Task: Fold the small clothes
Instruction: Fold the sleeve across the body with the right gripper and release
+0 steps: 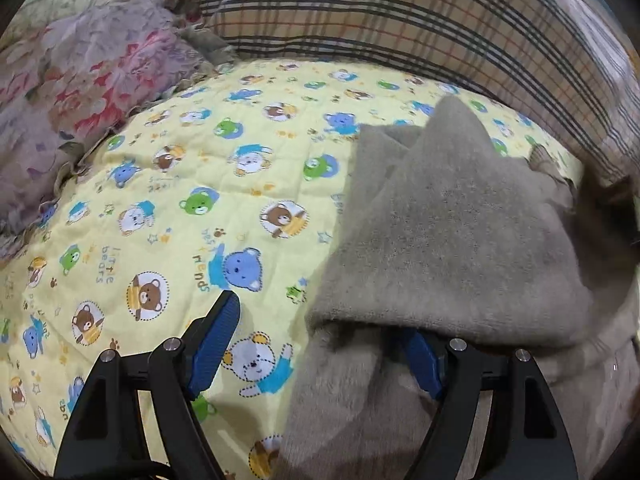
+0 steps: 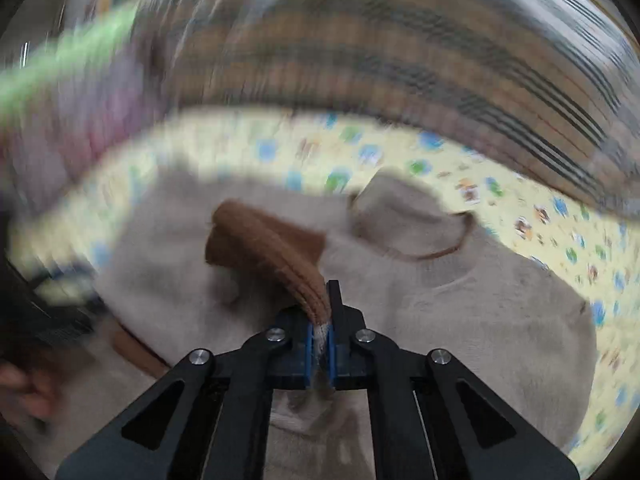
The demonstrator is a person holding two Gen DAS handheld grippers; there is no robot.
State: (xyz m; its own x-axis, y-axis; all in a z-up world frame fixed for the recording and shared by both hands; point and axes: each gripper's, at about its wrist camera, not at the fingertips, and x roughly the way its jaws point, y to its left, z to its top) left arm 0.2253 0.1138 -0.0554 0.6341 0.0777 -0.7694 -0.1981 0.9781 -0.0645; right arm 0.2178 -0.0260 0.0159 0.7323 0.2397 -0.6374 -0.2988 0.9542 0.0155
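Sweater (image 1: 440,240) hides left gripper (image 1: 320,320) fingertip — right view blurred.

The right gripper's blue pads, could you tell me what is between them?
In the right wrist view, the right gripper is shut on the grey garment's brown ribbed cuff; nothing else lies between.

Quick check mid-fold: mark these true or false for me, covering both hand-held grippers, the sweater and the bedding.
1. The right hand-held gripper is shut on the sweater's brown cuff. True.
2. The left hand-held gripper is shut. False: it is open, one finger under the grey sweater.
3. The sweater lies on a bear-print quilt. True.
4. The plaid cushion is nearest the camera. False: it is at the far edge.
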